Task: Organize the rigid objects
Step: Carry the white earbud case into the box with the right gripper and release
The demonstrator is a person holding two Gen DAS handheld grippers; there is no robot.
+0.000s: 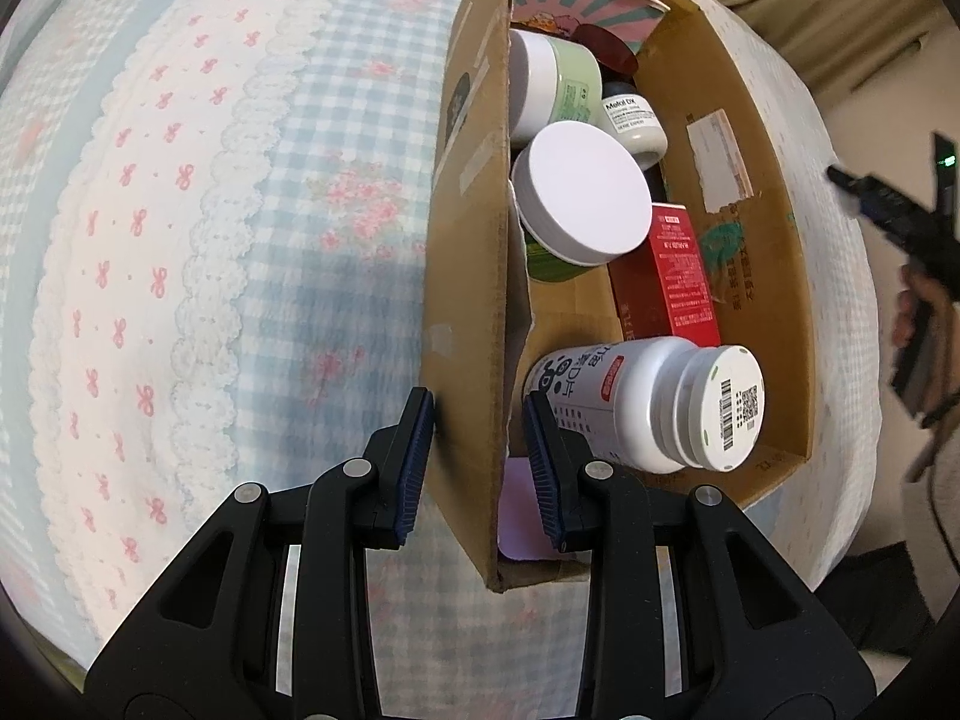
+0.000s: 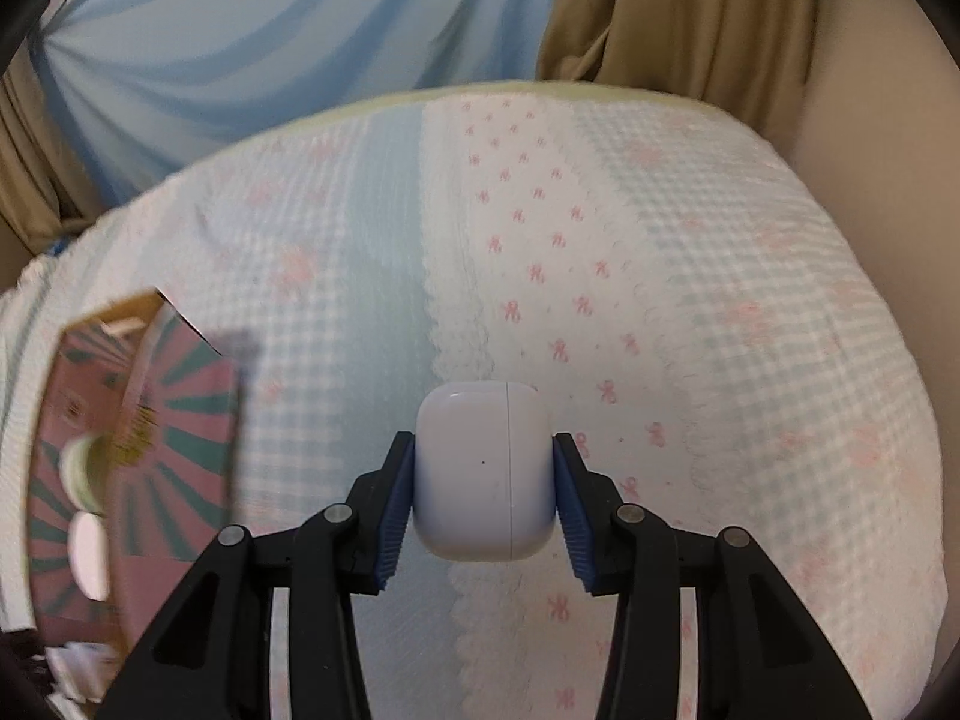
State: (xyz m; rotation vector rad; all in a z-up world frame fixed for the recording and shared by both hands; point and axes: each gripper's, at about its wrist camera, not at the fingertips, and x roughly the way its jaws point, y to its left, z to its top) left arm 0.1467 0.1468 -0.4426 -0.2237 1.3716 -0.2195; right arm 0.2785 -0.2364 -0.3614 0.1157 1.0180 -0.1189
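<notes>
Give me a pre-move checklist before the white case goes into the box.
1. Right tool shut on earbud case: ok.
2. Case lifted clear of the bedspread: cannot tell.
3. Left tool clamped on cardboard box wall: ok.
4. Free room in box beside the white bottle and red carton: ok.
5. Case lid closed: ok.
</notes>
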